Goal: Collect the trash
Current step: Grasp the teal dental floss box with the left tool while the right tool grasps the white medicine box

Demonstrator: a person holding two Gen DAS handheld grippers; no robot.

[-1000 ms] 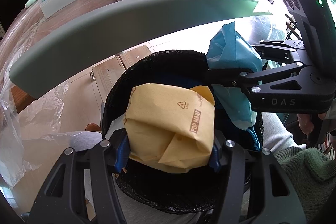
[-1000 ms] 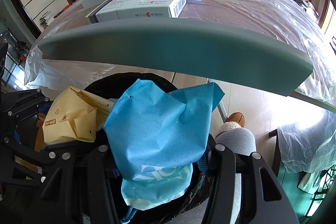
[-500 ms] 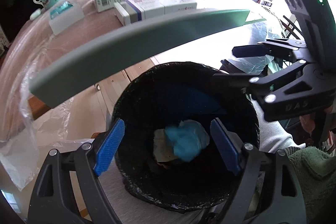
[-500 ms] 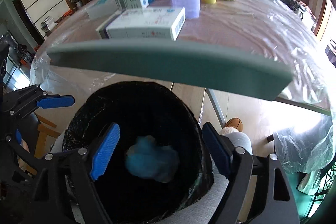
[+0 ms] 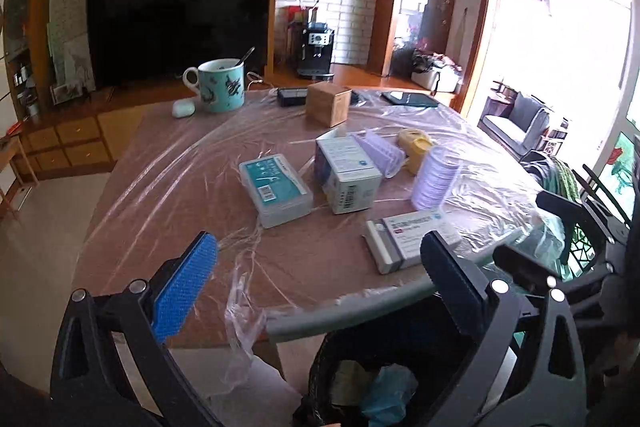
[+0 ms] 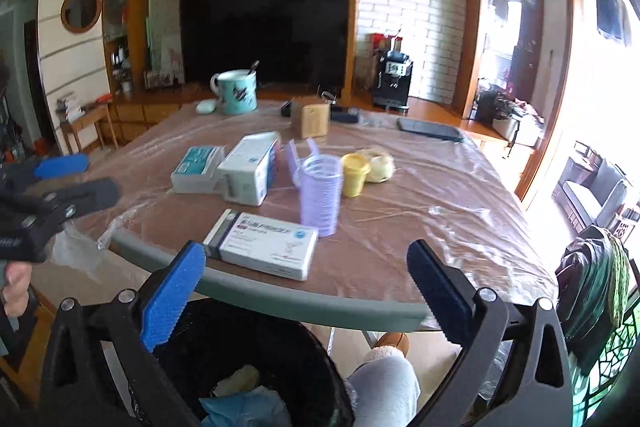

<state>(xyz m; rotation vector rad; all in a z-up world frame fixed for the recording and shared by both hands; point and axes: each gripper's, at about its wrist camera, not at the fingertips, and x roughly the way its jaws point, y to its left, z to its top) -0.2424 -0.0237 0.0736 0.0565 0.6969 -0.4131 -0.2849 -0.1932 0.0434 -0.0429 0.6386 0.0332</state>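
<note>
The plastic-covered table (image 6: 420, 195) fills the view. Below its near edge sits the black bin (image 6: 256, 355), with the blue wad (image 6: 244, 409) and a pale paper scrap (image 6: 236, 379) lying inside. Left gripper (image 5: 320, 275) spread wide, holding nothing. Right gripper (image 6: 308, 287) gapes empty too. On the table: white carton (image 6: 262, 245), purple cup stack (image 6: 321, 199).

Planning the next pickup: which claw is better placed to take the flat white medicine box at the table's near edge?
Probably the right claw: it is open and empty, and the flat white box lies straight ahead between its fingers. From the left claw, also open, the box sits off to its right.
</note>
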